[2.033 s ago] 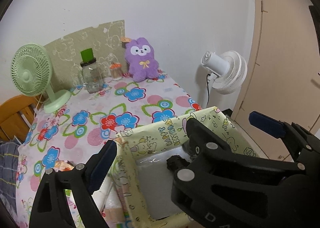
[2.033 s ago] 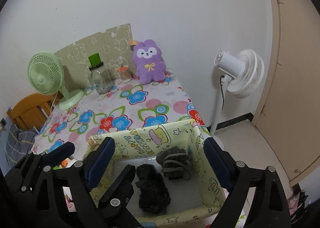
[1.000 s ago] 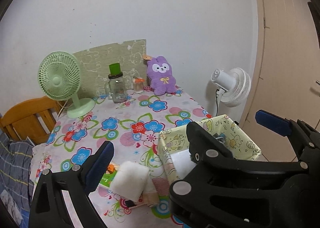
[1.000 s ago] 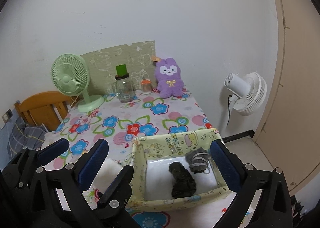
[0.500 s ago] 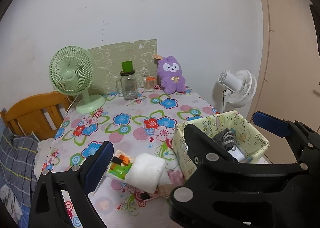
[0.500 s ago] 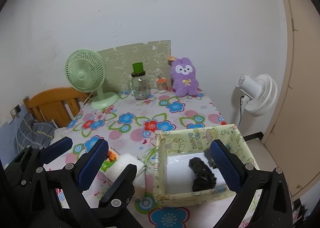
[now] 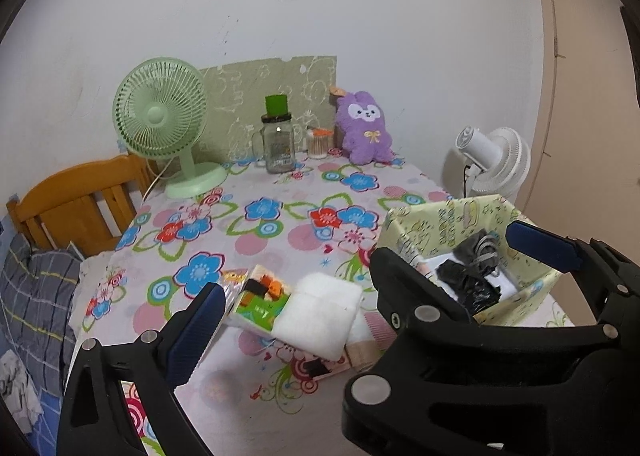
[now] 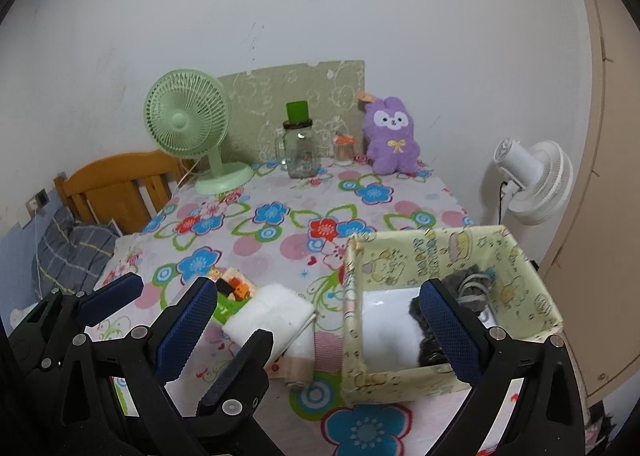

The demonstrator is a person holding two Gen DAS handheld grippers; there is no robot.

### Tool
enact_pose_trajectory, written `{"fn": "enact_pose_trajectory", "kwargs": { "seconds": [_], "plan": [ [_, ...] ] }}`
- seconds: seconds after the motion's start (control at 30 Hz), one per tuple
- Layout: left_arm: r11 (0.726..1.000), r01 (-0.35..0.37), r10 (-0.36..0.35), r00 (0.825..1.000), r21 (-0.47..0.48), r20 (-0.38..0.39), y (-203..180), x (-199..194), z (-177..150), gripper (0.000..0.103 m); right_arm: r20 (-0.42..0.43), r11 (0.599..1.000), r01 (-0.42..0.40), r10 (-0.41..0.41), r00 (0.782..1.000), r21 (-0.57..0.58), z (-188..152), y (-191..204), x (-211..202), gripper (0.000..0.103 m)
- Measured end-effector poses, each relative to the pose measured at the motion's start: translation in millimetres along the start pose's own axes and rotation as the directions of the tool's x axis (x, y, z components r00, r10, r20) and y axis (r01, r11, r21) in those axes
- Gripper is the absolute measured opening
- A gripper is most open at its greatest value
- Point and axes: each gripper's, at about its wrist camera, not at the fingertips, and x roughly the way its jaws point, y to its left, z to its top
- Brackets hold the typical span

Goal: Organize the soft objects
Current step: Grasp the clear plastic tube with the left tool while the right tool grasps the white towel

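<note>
A pale yellow cartoon-print fabric box [image 8: 436, 252] [image 7: 448, 214] stands on the flowered table at the near right. It holds a black cloth bundle [image 7: 466, 282] and a grey rolled one [image 8: 472, 282] [image 7: 478, 246]. A folded white cloth [image 8: 268, 314] [image 7: 320, 312] lies left of the box on a small pile with a green-and-orange packet [image 7: 262, 298] [image 8: 232, 292]. My left gripper [image 7: 370, 268] is open and empty above the pile and box. My right gripper [image 8: 316, 322] is open and empty, its jaws astride the white cloth and the box.
At the back stand a green desk fan [image 8: 188, 128], a glass jar with green lid [image 8: 298, 148], a small jar [image 8: 344, 148] and a purple plush rabbit [image 8: 392, 136]. A wooden chair [image 8: 116, 188] is at left. A white floor fan [image 8: 532, 180] is beyond the right edge.
Both grippers have pulled back and up from the box, so more of the table shows. The white cloth pile has come into view left of the box. Both stay open.
</note>
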Motion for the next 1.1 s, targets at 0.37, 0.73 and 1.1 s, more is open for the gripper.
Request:
{"fn": "enact_pose_trajectory", "kwargs": {
  "seconds": [0.37, 0.73, 1.1],
  "plan": [
    [0.999, -0.022, 0.021, 0.999, -0.041, -0.039, 21.8, 14.5, -19.3, 0.1, -0.048, 0.999, -0.034, 0.033, 0.998, -0.021, -16.7, 20.6, 21.5, 0.095],
    [0.995, -0.071, 0.066, 0.996, -0.074, -0.067, 48.2, 27.7, -31.3, 0.1, -0.076, 0.997, -0.057, 0.053, 0.996, -0.048, -24.7, 41.9, 41.1, 0.094],
    [0.989, -0.128, 0.118, 0.985, -0.073, -0.128, 69.0, 49.2, -38.7, 0.1, -0.123, 0.995, -0.087, 0.079, 0.989, -0.056, -30.4, 57.3, 71.8, 0.093]
  ]
}}
